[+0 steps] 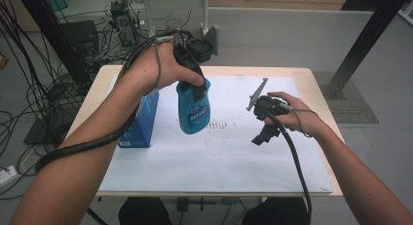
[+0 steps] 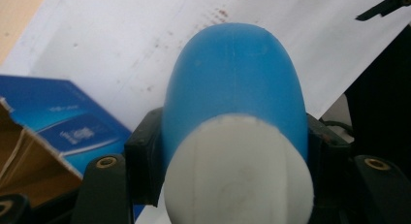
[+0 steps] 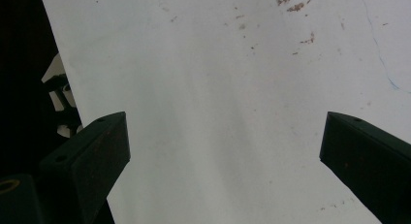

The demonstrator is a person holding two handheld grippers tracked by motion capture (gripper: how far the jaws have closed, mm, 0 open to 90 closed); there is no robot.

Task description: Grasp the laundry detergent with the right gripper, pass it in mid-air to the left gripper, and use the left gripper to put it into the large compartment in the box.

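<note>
The left claw (image 1: 197, 88) pinches the blue bottle (image 1: 194, 110), lifted clear of the worktop (image 1: 292, 76), with the opened blue box (image 1: 141, 120) just beside it. Placing remains; the right claw (image 1: 263, 132) hovers spread, empty.

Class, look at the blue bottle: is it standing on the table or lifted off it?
Lifted: the left tool clamps the blue bottle, base clear of the white sheet.

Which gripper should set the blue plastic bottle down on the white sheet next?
Left. The left gripper is shut on the blue plastic bottle, holding it above the white paper sheet. The right gripper hangs open and empty over the sheet, apart from the bottle.
</note>
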